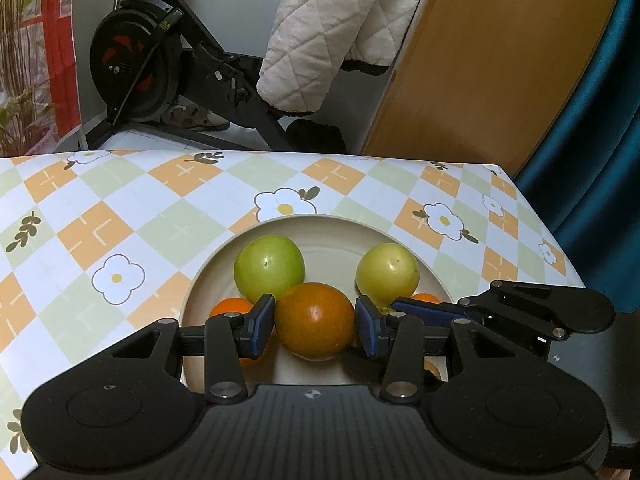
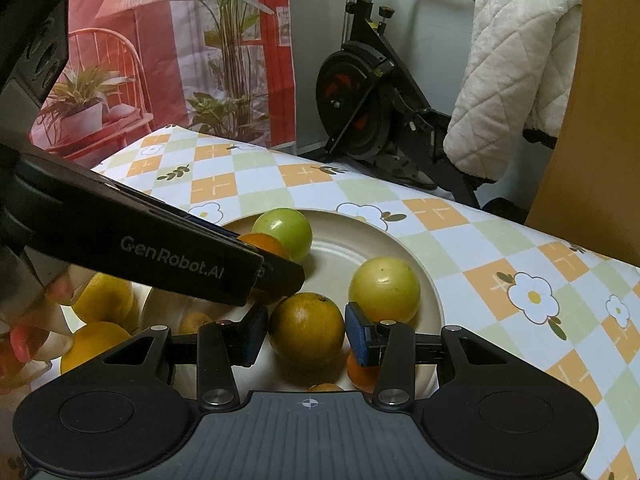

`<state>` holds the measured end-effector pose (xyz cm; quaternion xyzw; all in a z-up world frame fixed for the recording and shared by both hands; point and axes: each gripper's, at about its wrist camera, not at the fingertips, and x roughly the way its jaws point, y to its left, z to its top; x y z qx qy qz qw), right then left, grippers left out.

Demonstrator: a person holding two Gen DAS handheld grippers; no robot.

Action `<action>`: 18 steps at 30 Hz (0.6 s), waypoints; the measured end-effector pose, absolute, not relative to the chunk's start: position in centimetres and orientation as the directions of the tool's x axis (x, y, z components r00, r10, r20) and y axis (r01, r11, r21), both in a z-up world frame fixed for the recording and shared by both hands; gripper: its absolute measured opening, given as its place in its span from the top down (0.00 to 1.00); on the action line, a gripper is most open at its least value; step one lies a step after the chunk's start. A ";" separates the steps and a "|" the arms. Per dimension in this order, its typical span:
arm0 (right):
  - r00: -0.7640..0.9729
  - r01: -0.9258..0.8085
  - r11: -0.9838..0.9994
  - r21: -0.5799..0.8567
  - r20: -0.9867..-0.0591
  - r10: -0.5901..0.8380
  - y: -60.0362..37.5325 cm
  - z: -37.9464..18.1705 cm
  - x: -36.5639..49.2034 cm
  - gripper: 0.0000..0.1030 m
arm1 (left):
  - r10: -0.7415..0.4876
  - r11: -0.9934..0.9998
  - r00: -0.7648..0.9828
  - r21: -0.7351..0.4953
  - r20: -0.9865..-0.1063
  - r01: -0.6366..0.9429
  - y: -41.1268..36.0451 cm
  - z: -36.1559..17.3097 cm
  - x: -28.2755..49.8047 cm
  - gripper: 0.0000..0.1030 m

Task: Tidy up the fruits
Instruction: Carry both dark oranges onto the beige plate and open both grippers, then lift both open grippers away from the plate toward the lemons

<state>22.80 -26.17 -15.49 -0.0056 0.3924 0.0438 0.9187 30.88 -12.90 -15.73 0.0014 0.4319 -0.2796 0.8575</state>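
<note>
Both grippers were clamped on fruit over the plate [image 1: 208, 276] by the desk's right edge, probably to drop them in: left gripper [image 1: 315, 326] holding a reddish-orange fruit [image 1: 316, 322], right gripper [image 2: 306, 334] a greenish-orange one [image 2: 306, 330].

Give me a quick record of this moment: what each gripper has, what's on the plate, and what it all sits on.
left gripper: closed on an orange fruit, pads against both sides
right gripper: closed on a greenish-orange fruit
plate: beige, round, holds two green fruits plus the gripped ones and small orange pieces
surface: table with a checked flower-print cloth
other fruit: yellow ones at left in the right wrist view
background: exercise bike, quilted white jacket
</note>
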 end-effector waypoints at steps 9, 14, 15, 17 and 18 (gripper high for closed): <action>0.686 -0.072 0.997 0.023 -0.725 0.066 -26.2 -15.5 22.5 0.61 | -0.489 0.839 0.470 -0.247 -0.735 0.485 -13.0 -15.5 30.8 0.55; 0.695 -0.062 0.998 0.018 -0.717 0.056 -26.2 -14.9 21.9 0.55 | -0.491 0.838 0.482 -0.243 -0.726 0.488 -12.9 -14.8 30.4 0.54; 0.698 -0.060 0.998 0.017 -0.714 0.055 -26.2 -14.7 21.7 0.54 | -0.490 0.839 0.486 -0.242 -0.723 0.487 -12.8 -14.6 30.3 0.53; 0.702 -0.052 0.999 0.015 -0.710 0.047 -26.2 -14.3 21.4 0.52 | -0.489 0.842 0.497 -0.240 -0.717 0.483 -12.6 -14.0 29.9 0.48; 0.705 -0.048 0.999 0.016 -0.707 0.046 -26.3 -14.1 21.2 0.52 | -0.490 0.842 0.502 -0.240 -0.712 0.483 -12.5 -13.8 29.8 0.46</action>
